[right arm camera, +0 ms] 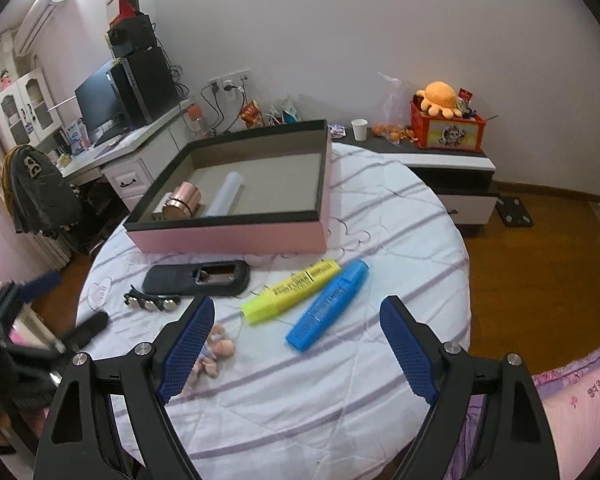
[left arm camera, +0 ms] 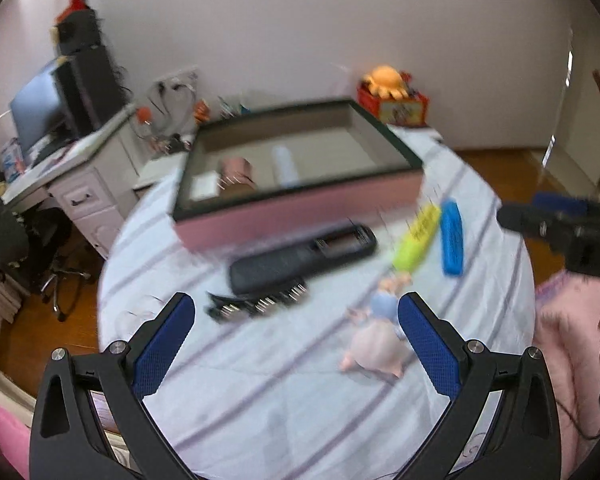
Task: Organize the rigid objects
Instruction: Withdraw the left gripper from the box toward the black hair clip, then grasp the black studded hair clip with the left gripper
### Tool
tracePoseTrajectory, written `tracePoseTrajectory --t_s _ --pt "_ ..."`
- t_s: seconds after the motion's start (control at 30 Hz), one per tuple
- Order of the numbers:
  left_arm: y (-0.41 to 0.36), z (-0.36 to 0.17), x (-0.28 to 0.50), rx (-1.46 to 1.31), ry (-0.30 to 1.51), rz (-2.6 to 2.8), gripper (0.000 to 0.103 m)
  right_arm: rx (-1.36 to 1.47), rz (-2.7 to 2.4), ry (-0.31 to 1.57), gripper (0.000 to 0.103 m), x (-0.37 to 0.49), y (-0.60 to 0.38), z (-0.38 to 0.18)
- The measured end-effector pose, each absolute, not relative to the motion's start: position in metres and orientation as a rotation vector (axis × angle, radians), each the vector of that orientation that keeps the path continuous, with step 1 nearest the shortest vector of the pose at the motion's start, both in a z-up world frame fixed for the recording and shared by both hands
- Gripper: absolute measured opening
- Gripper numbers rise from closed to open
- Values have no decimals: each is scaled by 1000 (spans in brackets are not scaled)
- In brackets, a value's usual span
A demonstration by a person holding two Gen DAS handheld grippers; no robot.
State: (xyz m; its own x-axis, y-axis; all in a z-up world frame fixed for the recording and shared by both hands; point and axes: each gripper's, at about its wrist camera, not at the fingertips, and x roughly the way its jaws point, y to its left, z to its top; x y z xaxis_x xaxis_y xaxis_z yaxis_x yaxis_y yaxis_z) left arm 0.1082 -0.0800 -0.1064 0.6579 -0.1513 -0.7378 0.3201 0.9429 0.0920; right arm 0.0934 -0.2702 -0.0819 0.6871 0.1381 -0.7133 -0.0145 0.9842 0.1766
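Both tools were wide open and held nothing: the left tool (left arm camera: 296,344) hung over the near part of the bed (right arm camera: 380,216), and the right tool (right arm camera: 298,356) hung just before the two markers. On the striped bedcover lay the things not yet sorted: a yellow highlighter (right arm camera: 292,292) and a blue highlighter (right arm camera: 328,304) touching each other side by side, a dark remote control (right arm camera: 196,278) with its battery cover off, a strip of batteries (right arm camera: 150,303) near it, and a small pig figurine (left arm camera: 374,344) close to the right finger of the left tool. The pink box (right arm camera: 228,236) stood behind them and already contained a copper-coloured cup (right arm camera: 184,200) and a pale tube (right arm camera: 226,194). I judged the highlighters to be light, stiff and rather smooth, so a grip across the middle of the flat body seemed safest, because the tapered cap end could slip. The figurine looked small and rounded; its body was probably the best place. The soft bedding would yield under pressure.
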Motion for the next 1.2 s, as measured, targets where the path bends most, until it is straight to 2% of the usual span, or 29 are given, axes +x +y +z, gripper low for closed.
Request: tracePoseTrajectory --t_s 0.17,0.33,0.6,0.8,1.13,1.17,1.2 --pt "-104 -134 104 282 871 -298 103 169 81 833 86 93 -279 -92" --pt "-109 -138 104 283 877 -302 103 180 55 858 86 96 -290 -104" --pt "-64 -129 123 255 851 -259 103 190 54 895 86 105 -293 -120" --pt "-30 -143 148 285 881 -240 103 185 84 901 86 117 -283 -123" --pt "-34 -166 183 275 914 -340 102 173 103 945 86 138 -268 -135" --pt "-34 -168 186 269 929 -348 102 173 103 946 86 139 -267 -134" --pt "-34 -170 188 259 940 -357 96 173 101 947 86 140 -268 -134"
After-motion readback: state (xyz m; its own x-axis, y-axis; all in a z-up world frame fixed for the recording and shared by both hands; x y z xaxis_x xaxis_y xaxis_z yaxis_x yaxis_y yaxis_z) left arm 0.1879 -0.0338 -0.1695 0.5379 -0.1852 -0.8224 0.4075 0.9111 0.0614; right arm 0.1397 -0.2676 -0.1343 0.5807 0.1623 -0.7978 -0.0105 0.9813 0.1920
